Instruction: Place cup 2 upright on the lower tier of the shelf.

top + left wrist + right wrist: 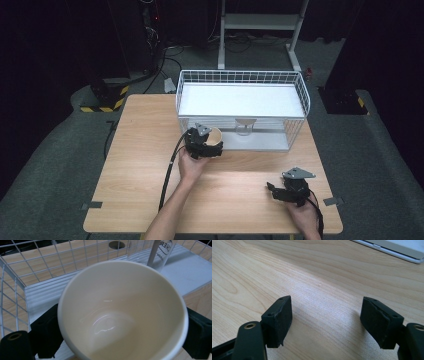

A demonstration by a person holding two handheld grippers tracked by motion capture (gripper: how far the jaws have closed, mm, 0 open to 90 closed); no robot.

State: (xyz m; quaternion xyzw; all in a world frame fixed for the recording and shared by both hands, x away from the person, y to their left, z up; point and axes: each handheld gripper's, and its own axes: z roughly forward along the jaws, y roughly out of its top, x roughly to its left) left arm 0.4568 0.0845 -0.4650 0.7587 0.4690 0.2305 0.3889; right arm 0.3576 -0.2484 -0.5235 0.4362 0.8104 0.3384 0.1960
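A cream ceramic cup (215,136) (122,312) is held in my left gripper (210,147) (122,340), whose jaws are shut on its sides, just in front of the white wire basket (295,82) (15,290). The cup is empty and tilted, its mouth toward the camera in the left gripper view. A clear glass (245,127) (160,252) with printed letters stands inside the basket behind the cup. My right gripper (272,191) (327,322) hovers low over the bare wood table (140,165) (317,277) at the front right, open, with nothing between its pads.
The basket has a white floor (195,272) and sits at the table's back edge. A white frame stand (260,22) is on the floor behind. A black cable (167,175) trails from the left gripper toward the front edge.
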